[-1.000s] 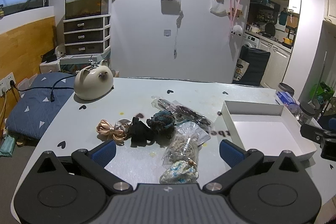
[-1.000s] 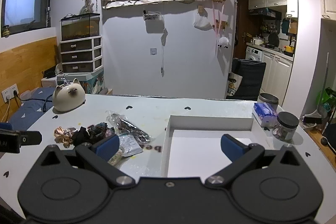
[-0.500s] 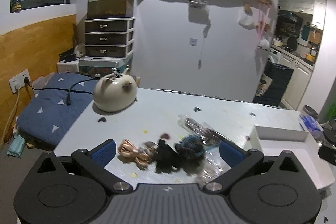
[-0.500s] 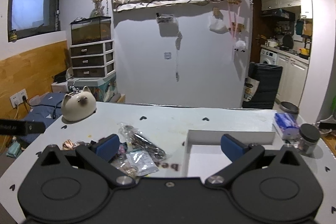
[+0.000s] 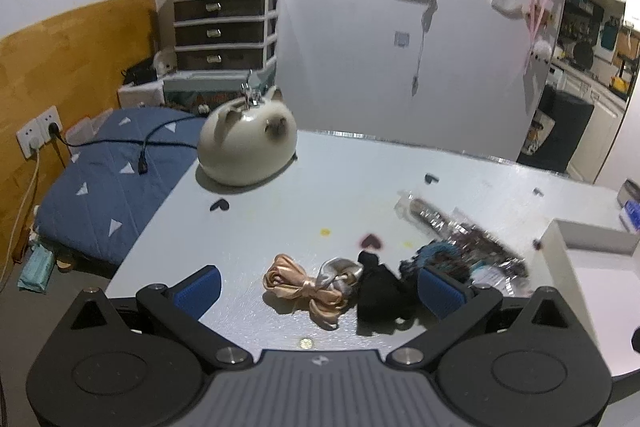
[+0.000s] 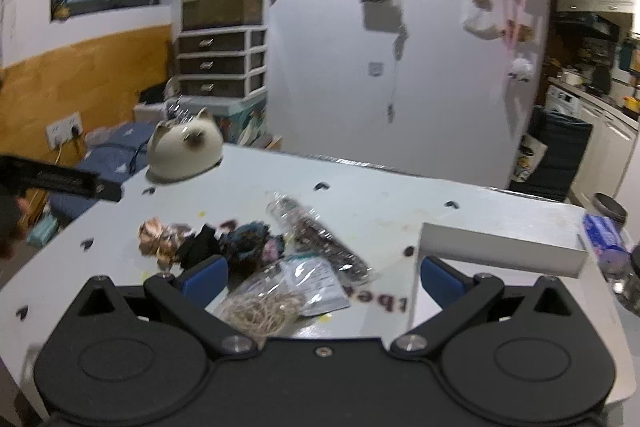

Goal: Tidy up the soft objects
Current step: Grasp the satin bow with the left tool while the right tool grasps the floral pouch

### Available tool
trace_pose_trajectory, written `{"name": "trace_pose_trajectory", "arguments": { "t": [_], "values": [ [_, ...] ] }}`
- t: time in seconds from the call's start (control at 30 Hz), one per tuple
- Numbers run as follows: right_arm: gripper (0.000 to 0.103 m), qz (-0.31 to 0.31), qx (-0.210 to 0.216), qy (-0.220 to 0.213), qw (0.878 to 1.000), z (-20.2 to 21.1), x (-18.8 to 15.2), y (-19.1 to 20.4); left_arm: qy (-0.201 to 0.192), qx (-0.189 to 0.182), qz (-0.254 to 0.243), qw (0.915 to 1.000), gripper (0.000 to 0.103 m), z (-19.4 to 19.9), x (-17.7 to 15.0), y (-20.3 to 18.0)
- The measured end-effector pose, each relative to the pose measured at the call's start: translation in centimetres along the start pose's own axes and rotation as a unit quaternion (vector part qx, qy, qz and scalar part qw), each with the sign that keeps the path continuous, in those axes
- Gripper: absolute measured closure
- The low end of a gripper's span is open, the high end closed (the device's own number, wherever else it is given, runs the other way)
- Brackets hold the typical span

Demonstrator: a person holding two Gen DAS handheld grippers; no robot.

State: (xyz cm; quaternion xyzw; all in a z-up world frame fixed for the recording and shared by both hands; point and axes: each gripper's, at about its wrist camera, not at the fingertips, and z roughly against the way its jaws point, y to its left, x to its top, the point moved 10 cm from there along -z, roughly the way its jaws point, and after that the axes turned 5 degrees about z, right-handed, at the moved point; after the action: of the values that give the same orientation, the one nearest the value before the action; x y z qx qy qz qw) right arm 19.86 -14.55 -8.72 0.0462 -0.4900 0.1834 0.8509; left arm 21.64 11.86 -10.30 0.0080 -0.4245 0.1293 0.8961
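Note:
A row of soft hair pieces lies on the pale table: a peach satin bow (image 5: 298, 281), a silver scrunchie (image 5: 338, 273), a black fabric piece (image 5: 380, 293) and a dark blue scrunchie (image 5: 440, 255). My left gripper (image 5: 320, 293) stands open just above them, its blue pads on either side of the bow and black piece. In the right wrist view the same row shows as peach bow (image 6: 154, 237), black piece (image 6: 200, 245) and blue scrunchie (image 6: 250, 239). My right gripper (image 6: 324, 277) is open over a clear bag of rubber bands (image 6: 264, 303). A white tray (image 6: 500, 247) sits at right.
A cream cat-shaped holder (image 5: 248, 143) stands at the table's far left. Clear plastic packets (image 5: 460, 231) lie between the hair pieces and the tray (image 5: 592, 239). A blue tissue pack (image 6: 604, 231) and a jar (image 6: 610, 205) sit beyond the tray. A blue mattress (image 5: 108, 163) lies left of the table.
Both grippers have swung left and tilted down toward the table. The left one has closed in on the hair pieces; the right now looks at the packets instead of the tray.

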Motion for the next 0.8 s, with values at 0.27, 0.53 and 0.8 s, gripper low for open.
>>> {"name": "trace_pose_trajectory", "arguments": {
  "t": [0.27, 0.53, 0.8],
  "values": [
    [0.0, 0.027, 0.045, 0.039, 0.998, -3.1, -1.7, 3.4, 0.047, -0.019, -0.007, 0.9987, 0.002, -6.1, -1.0, 0.7],
    [0.0, 0.064, 0.092, 0.071, 0.991, -5.0, -3.0, 6.1, 0.073, -0.006, -0.027, 0.9969, 0.007, -10.5, -1.6, 1.8],
    [0.0, 0.082, 0.128, 0.096, 0.984, -6.4, -3.9, 8.4, 0.103, -0.006, -0.043, 0.9937, 0.002, -13.3, -1.9, 1.9]
  ]
}}
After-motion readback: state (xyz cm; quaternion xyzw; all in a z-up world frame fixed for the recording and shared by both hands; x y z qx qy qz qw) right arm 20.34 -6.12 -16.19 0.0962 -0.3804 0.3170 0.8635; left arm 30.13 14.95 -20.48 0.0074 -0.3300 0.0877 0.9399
